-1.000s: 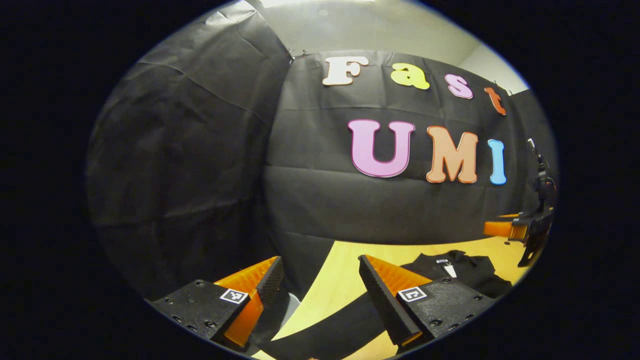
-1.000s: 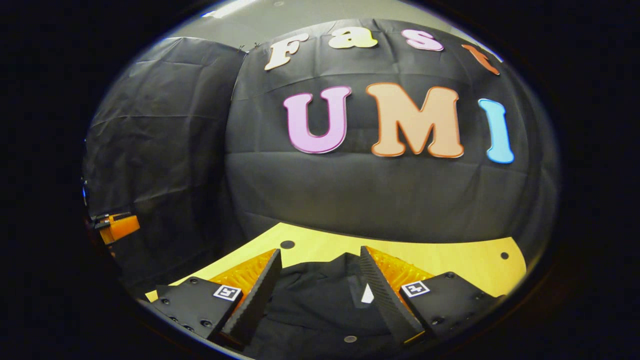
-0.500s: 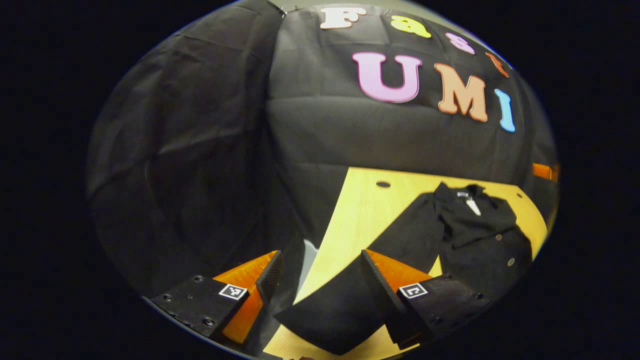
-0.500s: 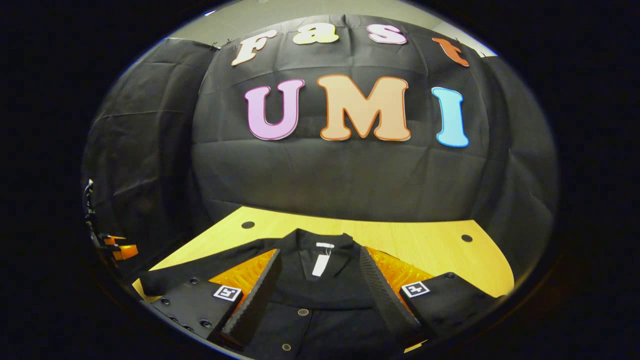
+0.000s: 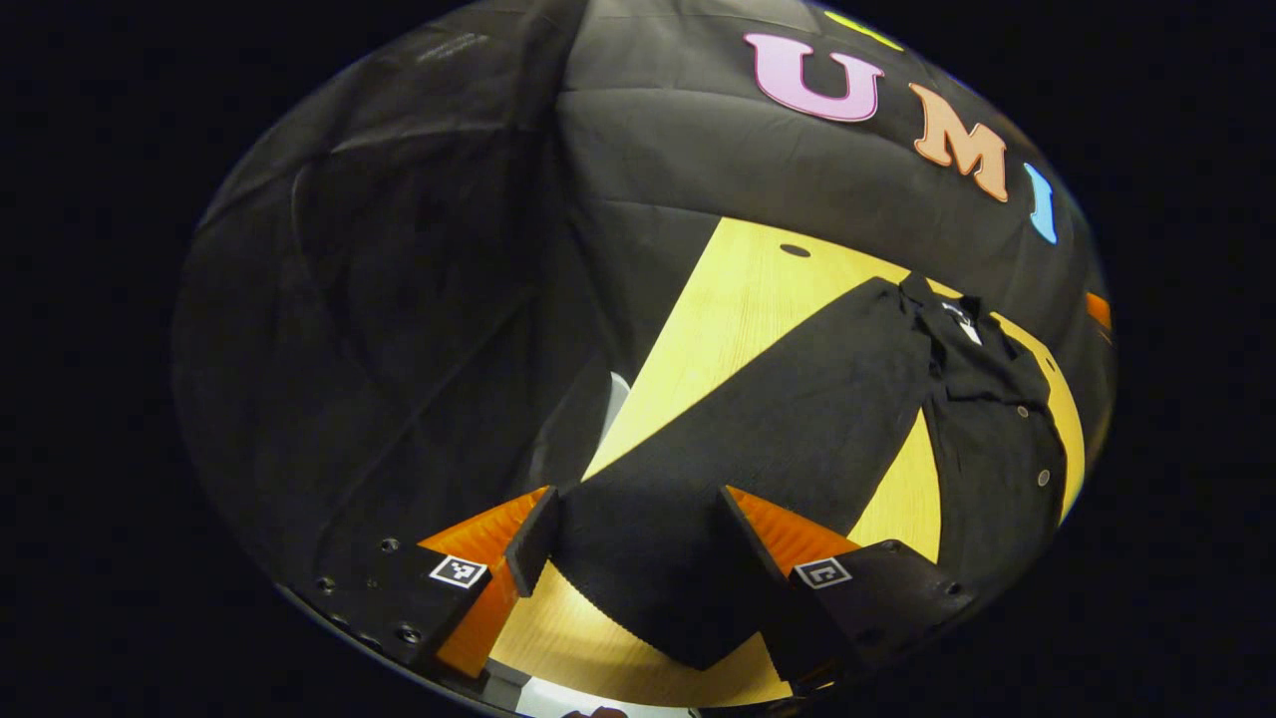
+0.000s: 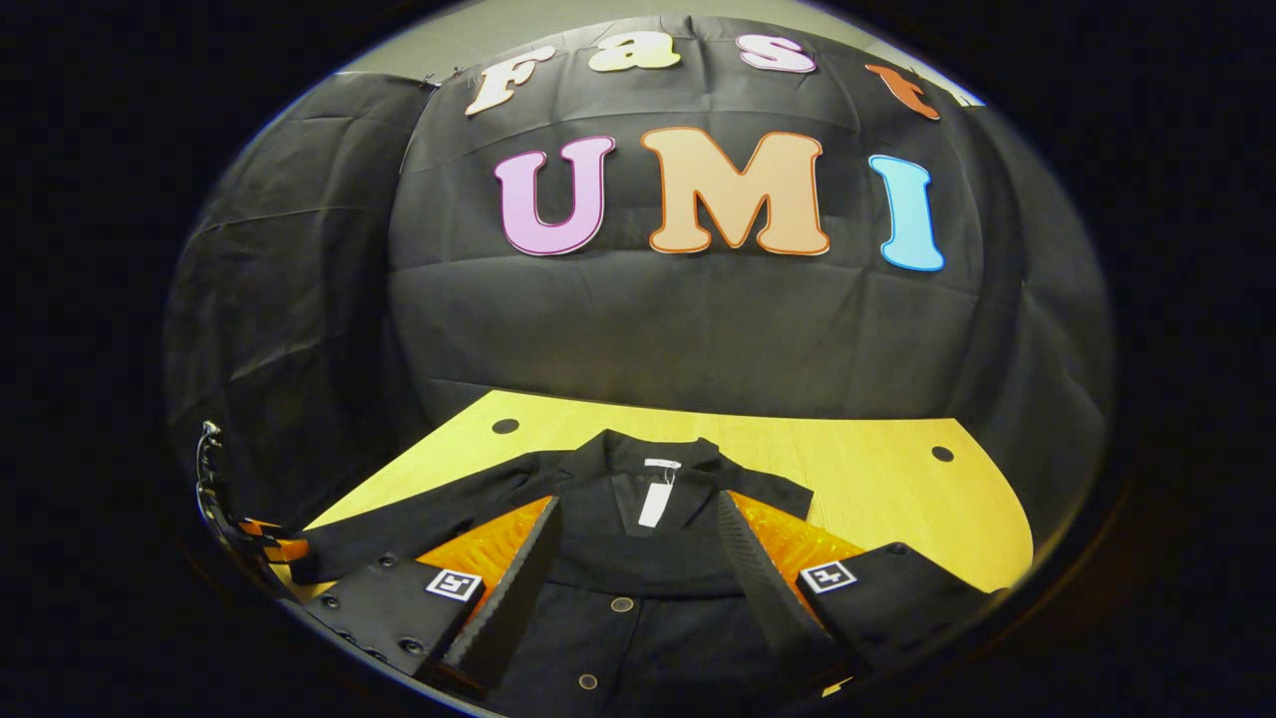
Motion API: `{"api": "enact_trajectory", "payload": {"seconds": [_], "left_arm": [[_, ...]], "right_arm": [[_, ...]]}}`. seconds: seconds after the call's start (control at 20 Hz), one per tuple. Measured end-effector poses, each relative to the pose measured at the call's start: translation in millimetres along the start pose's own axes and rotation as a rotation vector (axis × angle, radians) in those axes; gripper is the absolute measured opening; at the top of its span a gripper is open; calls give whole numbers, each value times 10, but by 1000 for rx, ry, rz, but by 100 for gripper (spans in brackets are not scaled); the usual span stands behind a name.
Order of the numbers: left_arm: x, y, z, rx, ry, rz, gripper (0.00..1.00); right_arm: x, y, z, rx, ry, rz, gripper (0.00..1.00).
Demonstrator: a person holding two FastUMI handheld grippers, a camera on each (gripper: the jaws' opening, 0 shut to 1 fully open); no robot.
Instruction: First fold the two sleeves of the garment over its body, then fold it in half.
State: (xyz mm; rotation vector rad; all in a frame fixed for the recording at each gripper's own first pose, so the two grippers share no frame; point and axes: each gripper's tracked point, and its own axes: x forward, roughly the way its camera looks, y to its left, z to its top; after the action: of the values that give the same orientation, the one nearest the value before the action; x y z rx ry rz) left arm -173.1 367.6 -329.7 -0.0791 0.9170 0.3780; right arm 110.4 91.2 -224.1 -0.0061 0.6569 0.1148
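The table (image 6: pixel 877 479) is the biggest thing before me, a pale yellow wooden top with small dark holes (image 6: pixel 942 454) near its far edge, backed by the black cloth wall (image 6: pixel 698 339).

On the table lies the garment (image 6: pixel 638 558), a black buttoned jacket spread flat with its collar toward the wall and a white tag (image 6: pixel 653 504) hanging inside the neck. In my left gripper view the garment (image 5: pixel 997 429) stretches away to the right, and its sleeve (image 5: pixel 778 439) runs out long and flat across the wood toward me.

My left gripper (image 5: pixel 638 529) hangs just over the cuff end of that sleeve, jaws spread wide with the dark cloth showing between them; whether they touch it I cannot tell. My right gripper (image 6: pixel 638 548) hangs over the jacket's chest below the collar, jaws likewise spread wide, holding nothing.

Smallest are the round buttons (image 6: pixel 621 604) down the front, seen between my right fingers (image 6: pixel 503 598), and in the left gripper view the buttons (image 5: pixel 1043 478) along the front edge.
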Motion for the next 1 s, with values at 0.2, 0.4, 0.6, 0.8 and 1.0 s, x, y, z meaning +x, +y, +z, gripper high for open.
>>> {"api": "enact_trajectory", "payload": {"seconds": [0.2,0.4,0.6,0.8,1.0], "left_arm": [[22,-11,27,80,-23,-1,98],[6,-77,16,88,-19,-18,73],[25,-109,47,69,-22,-13,28],[-45,-250,93,-35,20,-62,0],[-217,-499,588,-65,-88,-101,0]], "right_arm": [[-6,40,-26,-24,10,1,100],[-38,50,-40,-49,10,3,100],[-52,-2,-67,-58,23,1,100],[-85,-73,-30,-46,14,-1,100],[-143,-173,33,-35,-6,10,100]]}}
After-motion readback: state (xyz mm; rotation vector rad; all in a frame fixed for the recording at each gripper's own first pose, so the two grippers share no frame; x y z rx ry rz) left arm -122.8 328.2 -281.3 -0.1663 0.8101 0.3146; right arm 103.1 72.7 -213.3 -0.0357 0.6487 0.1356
